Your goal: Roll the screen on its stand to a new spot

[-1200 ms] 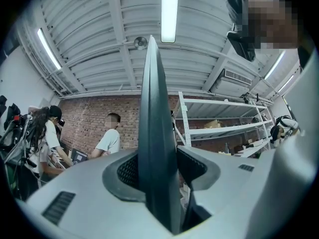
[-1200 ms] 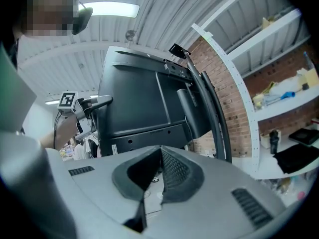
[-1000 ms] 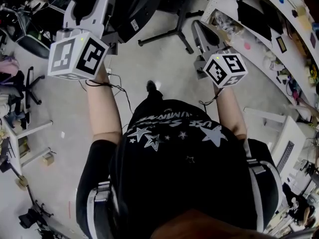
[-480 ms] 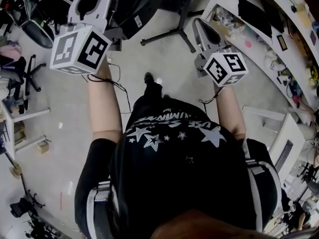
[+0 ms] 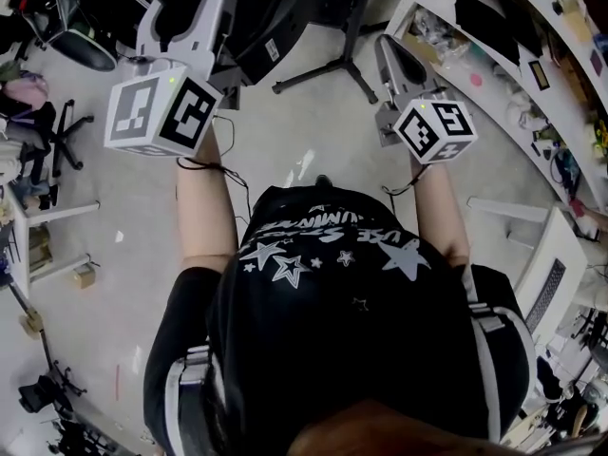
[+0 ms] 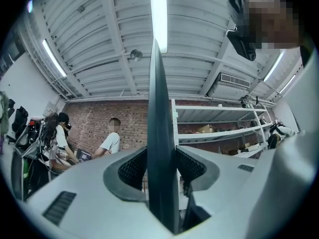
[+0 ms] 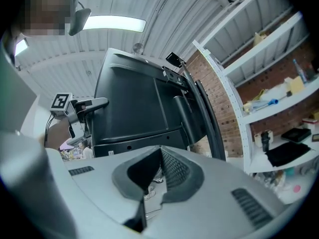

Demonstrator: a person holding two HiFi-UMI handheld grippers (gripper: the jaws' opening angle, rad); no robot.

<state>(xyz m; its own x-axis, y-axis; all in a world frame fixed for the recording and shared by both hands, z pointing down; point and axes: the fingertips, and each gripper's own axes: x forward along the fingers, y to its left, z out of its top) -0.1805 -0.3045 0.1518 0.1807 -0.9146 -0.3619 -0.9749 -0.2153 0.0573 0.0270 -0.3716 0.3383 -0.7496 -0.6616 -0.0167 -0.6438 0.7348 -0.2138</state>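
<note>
Head view: pale floor (image 5: 304, 126), shelves (image 5: 499, 69), screen (image 5: 285, 8).

- my left gripper (image 5: 214, 8) has moved right in the head view;
- the office chair (image 5: 63, 135) and small box (image 5: 84, 275) now sit higher in frame;
- my shoe (image 5: 323, 180) has drawn back toward me.

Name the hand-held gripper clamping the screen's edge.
The left hand-held gripper: the screen's dark edge stands between its pads; the right hand-held gripper faces its back.
</note>
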